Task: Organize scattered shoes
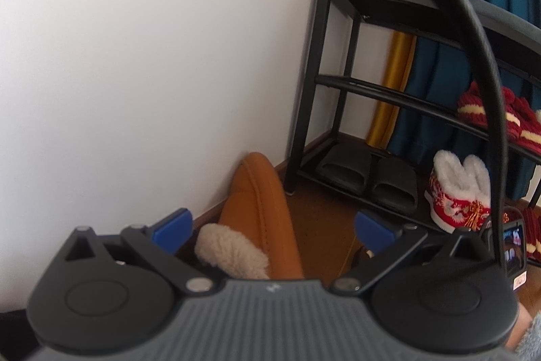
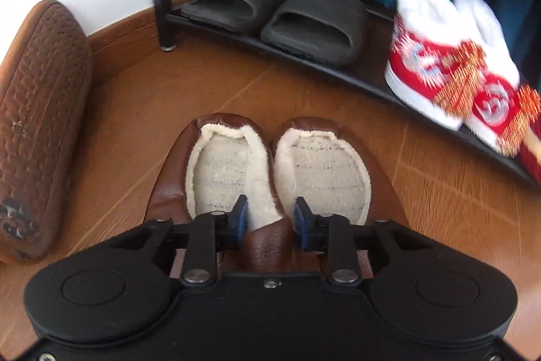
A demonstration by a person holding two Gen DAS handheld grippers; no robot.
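My right gripper [image 2: 270, 212] is shut on the pinched-together inner heel walls of a pair of brown leather slippers [image 2: 324, 171] with cream lining, which sit side by side over the wooden floor, toes toward the black shoe rack [image 2: 338, 70]. My left gripper [image 1: 272, 225] is open and empty, above a tan fleece-lined boot [image 1: 260, 202] that lies on its side against the white wall. The same boot shows its brown sole in the right wrist view [image 2: 40, 124].
On the rack's bottom shelf stand a pair of black slides [image 2: 274, 16] and red embroidered slippers with white fur [image 2: 449, 56]. Red knitted slippers [image 1: 514, 120] sit on the shelf above. Blue and gold curtains hang behind. A black cable [image 1: 473, 56] crosses the left view.
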